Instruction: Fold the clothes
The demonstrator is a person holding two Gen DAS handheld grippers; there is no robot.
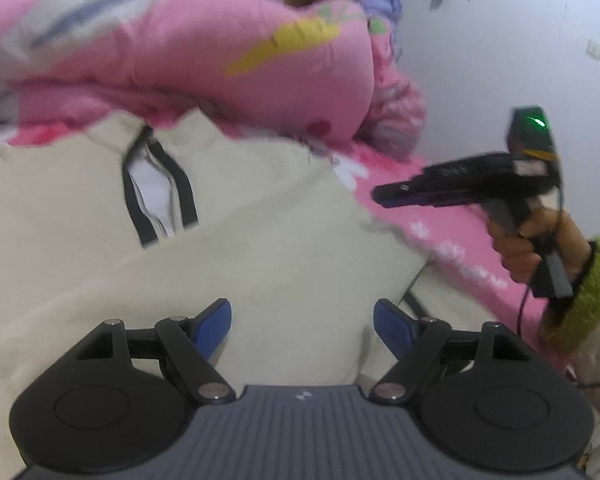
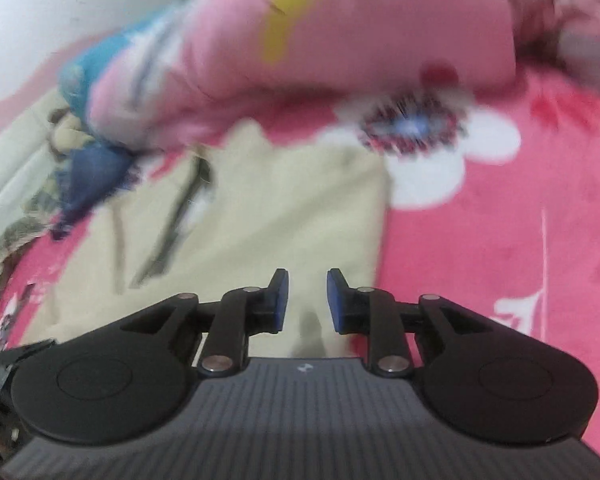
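Both my grippers, left (image 1: 302, 322) and right (image 2: 308, 300), hung unclenched, empty, over the cream zip-neck sweatshirt (image 1: 260, 240); blurred, probably flat. Best pinch the lower-frame hem evenly.

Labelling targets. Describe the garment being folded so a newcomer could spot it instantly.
Start at the pink floral bed sheet. In front of the rolled pink quilt lies the cream garment, spread flat. It alone is plain cream, with a black-trimmed neck opening.

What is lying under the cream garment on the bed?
The cream garment lies on a pink flowered bedsheet, which shows around its edges. Anything directly beneath the cloth is covered and cannot be seen.
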